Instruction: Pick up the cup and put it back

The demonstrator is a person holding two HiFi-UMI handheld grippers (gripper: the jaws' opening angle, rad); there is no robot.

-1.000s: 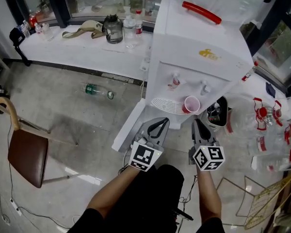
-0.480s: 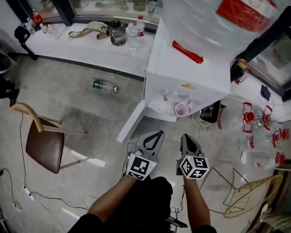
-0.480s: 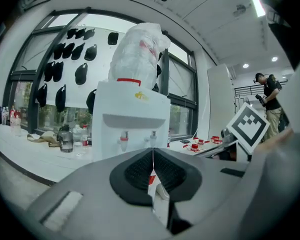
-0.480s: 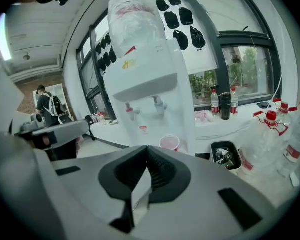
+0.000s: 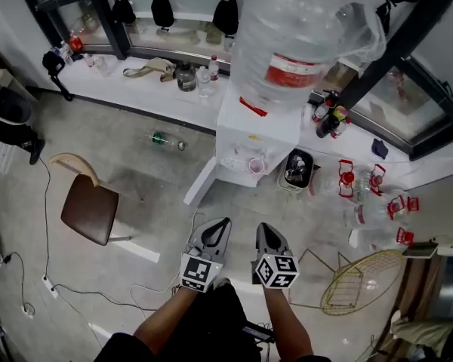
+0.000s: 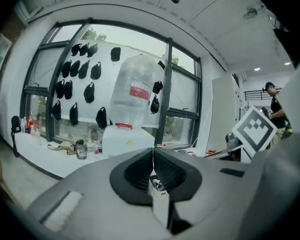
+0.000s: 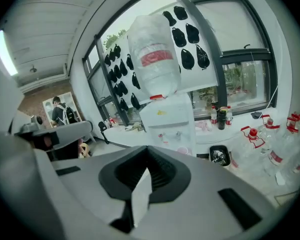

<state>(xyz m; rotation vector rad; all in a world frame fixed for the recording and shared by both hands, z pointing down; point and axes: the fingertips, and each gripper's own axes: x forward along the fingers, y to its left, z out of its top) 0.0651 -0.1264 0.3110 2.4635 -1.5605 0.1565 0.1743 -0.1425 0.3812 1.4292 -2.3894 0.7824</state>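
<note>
The pink cup (image 5: 256, 165) stands on the drip tray of the white water dispenser (image 5: 258, 127), under its taps; it also shows small in the right gripper view as the cup (image 7: 182, 150). Both grippers are held well back from the dispenser, over the floor and close to the person's body. My left gripper (image 5: 224, 222) is shut with nothing between its jaws, its jaws (image 6: 152, 151) meeting at the tip. My right gripper (image 5: 261, 227) is shut and empty too, with the gripper (image 7: 146, 152) pointing toward the dispenser.
A large clear water bottle (image 5: 302, 36) sits on the dispenser. A black bin (image 5: 294, 170) stands right of it, with several red-capped bottles (image 5: 370, 191) further right. A brown chair (image 5: 90, 208) is at left, a wire basket (image 5: 359, 281) at right, a bottle (image 5: 166, 139) on the floor.
The head camera and both grippers have risen and drawn back from the dispenser, which now looks much smaller. The cup has stayed on the drip tray.
</note>
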